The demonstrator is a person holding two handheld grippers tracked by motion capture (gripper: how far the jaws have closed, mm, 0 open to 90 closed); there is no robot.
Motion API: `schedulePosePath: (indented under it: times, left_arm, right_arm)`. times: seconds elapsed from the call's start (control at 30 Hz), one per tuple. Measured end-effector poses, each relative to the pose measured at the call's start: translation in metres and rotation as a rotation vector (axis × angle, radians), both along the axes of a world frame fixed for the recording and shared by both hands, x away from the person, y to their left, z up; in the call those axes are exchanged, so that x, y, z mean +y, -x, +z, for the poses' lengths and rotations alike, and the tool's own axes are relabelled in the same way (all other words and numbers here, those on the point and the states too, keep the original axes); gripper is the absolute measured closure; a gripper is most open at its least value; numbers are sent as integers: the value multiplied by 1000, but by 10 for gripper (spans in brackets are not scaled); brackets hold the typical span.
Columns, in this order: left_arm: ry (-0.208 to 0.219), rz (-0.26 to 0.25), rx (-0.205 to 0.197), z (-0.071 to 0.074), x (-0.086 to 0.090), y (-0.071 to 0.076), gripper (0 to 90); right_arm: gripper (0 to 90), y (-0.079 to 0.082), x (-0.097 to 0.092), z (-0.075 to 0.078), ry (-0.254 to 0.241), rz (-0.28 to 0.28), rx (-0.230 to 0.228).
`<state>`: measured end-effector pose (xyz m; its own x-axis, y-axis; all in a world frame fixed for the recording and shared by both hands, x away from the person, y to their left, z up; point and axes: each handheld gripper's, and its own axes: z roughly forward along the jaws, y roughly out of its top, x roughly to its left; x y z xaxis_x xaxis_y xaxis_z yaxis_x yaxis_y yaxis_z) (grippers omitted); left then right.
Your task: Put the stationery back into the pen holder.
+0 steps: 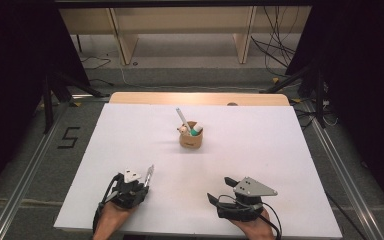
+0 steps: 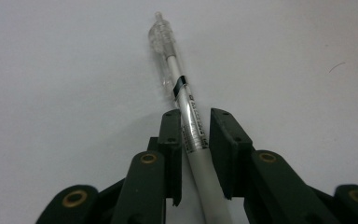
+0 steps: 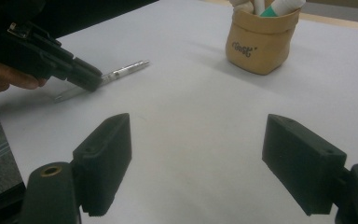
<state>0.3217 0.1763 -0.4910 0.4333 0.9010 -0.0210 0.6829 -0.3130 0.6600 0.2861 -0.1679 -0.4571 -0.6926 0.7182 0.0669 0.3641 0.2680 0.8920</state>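
The left tool (image 2: 195, 140) has its jaws closed on a pen (image 2: 186, 112), whose clear tip juts out ahead of them over the white bench (image 1: 130, 130). The right tool (image 3: 209, 163) is wide open and holds nothing. Ahead of both tools stands a tan pouch (image 1: 190, 138) with what look like markers inside, though they are too small to tell.

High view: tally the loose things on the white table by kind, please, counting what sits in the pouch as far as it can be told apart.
Tan paper pouch: 1
White pens: 2, one in the left gripper, one upright in the pouch
Green-tipped white marker: 1
Small pale item in the pouch, kind unclear: 1
Total: 5
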Motion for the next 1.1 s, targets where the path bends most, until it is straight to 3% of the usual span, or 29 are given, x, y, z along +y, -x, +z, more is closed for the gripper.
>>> schedulePosePath:
  times: [0.2,0.6,0.83,0.97,1.1]
  left_arm:
    - [-12,-10,-1,0,-1,0,779]
    - [12,-32,20,2,3,-3,785]
    - [53,-63,23,6,6,-6,786]
    - [111,-82,33,10,7,-7,786]
    - [142,-111,40,15,7,-8,787]
  right_arm:
    - [247,0,0,0,0,2,2]
    - [247,0,0,0,-1,5,3]
    - [247,0,0,0,-3,4,3]
    - [247,0,0,0,-2,5,4]
    - [247,0,0,0,-3,5,3]
